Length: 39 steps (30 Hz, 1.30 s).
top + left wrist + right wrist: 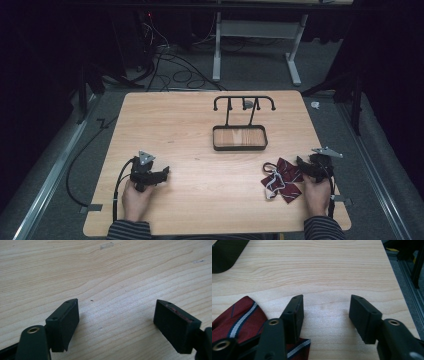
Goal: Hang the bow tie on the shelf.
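A light wooden table fills the middle of the high view; the person's two hands come in from its near edge, each holding a black gripper; the left gripper rests low on the wood at the near left, with the left hand wrapped round its handle and a striped sleeve behind it, and a black cable loops back from it toward the table's edge; in the left gripper view its two jaws stand wide apart with bare wood grain between them, nothing held, so it is open; the right gripper sits at the near right, held by the right hand, with a grey three-cornered plate on top; in the right gripper view its jaws also stand apart over bare wood, gripping nothing; a dark red striped tie, crumpled in a loose heap with a pale cord or strap showing in it, lies on the table just to the left of the right gripper; in the right gripper view the tie reaches under and beside the left-hand jaw, though whether it touches the jaw I cannot tell; farther back, near the table's middle right, stands a black metal rack with hooks above a shallow dark-rimmed tray with a wooden floor; beyond the table, cables trail across a grey floor.
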Motion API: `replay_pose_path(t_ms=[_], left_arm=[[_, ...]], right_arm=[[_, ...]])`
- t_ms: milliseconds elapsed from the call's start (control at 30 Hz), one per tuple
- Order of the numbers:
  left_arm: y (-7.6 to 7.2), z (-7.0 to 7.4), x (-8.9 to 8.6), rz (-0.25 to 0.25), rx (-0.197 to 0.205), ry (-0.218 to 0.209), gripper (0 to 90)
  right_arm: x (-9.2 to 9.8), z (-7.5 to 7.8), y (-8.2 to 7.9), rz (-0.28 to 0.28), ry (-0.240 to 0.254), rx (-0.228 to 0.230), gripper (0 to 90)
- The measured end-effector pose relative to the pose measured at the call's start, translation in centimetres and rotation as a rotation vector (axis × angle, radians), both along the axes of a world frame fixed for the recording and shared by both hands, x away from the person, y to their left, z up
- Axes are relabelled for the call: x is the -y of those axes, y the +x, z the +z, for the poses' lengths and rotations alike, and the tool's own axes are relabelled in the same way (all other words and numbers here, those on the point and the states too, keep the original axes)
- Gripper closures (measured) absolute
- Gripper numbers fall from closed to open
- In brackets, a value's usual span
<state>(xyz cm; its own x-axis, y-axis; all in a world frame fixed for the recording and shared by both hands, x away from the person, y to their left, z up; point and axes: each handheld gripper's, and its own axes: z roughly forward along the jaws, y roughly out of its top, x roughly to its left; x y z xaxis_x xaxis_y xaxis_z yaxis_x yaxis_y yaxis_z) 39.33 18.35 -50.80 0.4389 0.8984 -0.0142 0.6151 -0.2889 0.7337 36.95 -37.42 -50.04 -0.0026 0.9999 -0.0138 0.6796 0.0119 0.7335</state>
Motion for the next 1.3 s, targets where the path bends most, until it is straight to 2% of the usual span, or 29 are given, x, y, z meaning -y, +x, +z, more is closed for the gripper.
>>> replay_pose_path(t_ms=[267,633,733,900,1300], left_arm=[[0.0,0.0,0.0,-0.001,-0.001,0.001,21.0],[0.0,0.0,0.0,0.0,-0.002,-0.001,21.0],[0.0,0.0,0.0,0.001,-0.001,-0.003,21.0],[0.0,0.0,0.0,0.001,-0.001,-0.003,21.1],[0.0,0.0,0.0,0.0,-0.001,-0.003,21.0]], right_arm=[[-0.1,0.0,0.0,0.008,-0.001,0.003,51.9],[-0.1,0.0,0.0,0.011,0.0,0.005,52.2],[-0.1,0.1,0.0,0.009,-0.002,0.003,57.5],[0.1,0.5,-0.4,0.007,0.021,0.023,59.8],[-0.5,2.0,-1.7,0.106,0.027,0.038,64.0]])
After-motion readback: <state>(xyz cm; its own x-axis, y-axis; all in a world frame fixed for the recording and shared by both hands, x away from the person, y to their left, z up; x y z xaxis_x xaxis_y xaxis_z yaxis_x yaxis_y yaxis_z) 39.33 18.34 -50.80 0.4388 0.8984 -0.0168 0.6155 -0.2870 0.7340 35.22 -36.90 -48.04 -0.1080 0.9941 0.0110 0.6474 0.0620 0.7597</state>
